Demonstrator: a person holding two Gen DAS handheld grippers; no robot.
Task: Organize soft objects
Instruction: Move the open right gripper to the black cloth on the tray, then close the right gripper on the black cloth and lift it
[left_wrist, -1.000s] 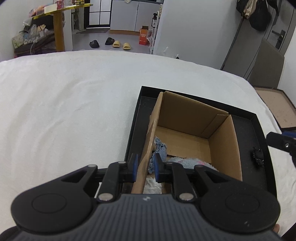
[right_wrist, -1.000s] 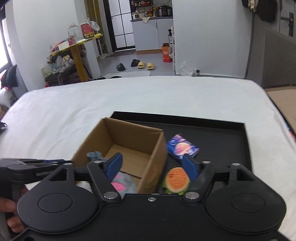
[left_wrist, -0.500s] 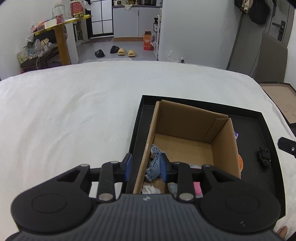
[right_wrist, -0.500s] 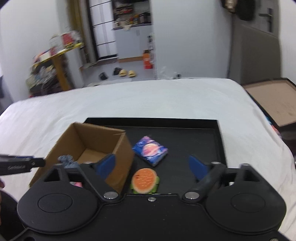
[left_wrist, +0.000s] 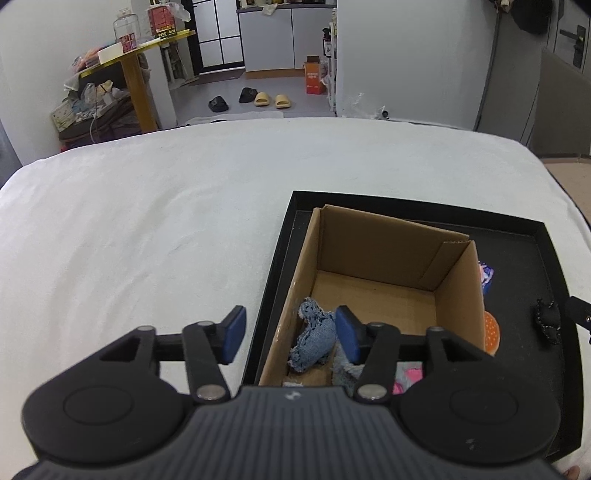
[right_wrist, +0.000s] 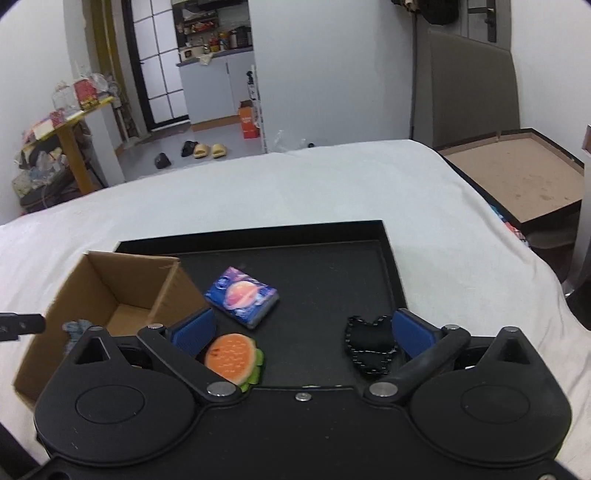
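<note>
Fingers wide: left gripper (left_wrist: 288, 339) straddles box (left_wrist: 391, 251) wall; right gripper (right_wrist: 303, 332) over tray (right_wrist: 332, 266).

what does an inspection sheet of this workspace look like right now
surface: white bedcover under a black tray.
job's things: cardboard box in the tray holds a denim piece; burger toy, blue packet and black heart pouch lie on the tray floor.
clutter: nothing seen on the tray beyond these.
grippers: left claw open astride the box's left wall; right claw open above the tray.
cables: nothing seen.
surroundings: slippers, yellow table.
</note>
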